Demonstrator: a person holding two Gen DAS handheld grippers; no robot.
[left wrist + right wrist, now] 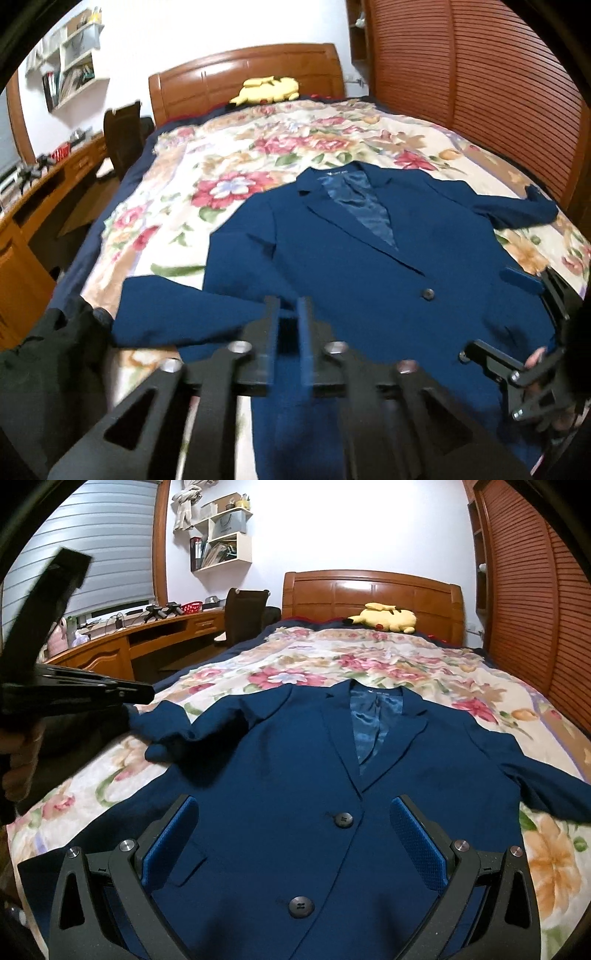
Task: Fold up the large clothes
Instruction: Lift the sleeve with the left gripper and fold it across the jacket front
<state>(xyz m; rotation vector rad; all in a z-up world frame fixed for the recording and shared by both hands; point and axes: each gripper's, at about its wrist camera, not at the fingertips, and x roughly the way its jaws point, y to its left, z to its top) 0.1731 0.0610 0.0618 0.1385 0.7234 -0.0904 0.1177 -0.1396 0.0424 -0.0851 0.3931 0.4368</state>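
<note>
A navy blue suit jacket (354, 258) lies face up on the floral bedspread, collar toward the headboard, both sleeves spread out. It also shows in the right wrist view (288, 775), with two dark buttons on its front. My left gripper (290, 310) hovers over the jacket's left sleeve; its fingers stand close together with a narrow gap, and I see no cloth between them. My right gripper (295, 823) is open wide above the jacket's lower front, empty. The right gripper also shows at the right edge of the left wrist view (524, 288).
The floral bedspread (229, 162) covers the bed. A yellow plush toy (384, 617) lies by the wooden headboard (369, 590). A slatted wooden wardrobe (461, 74) runs along the right. A desk (140, 635) and dark chair (243, 609) stand left. Dark cloth (44, 354) lies at the bed's left.
</note>
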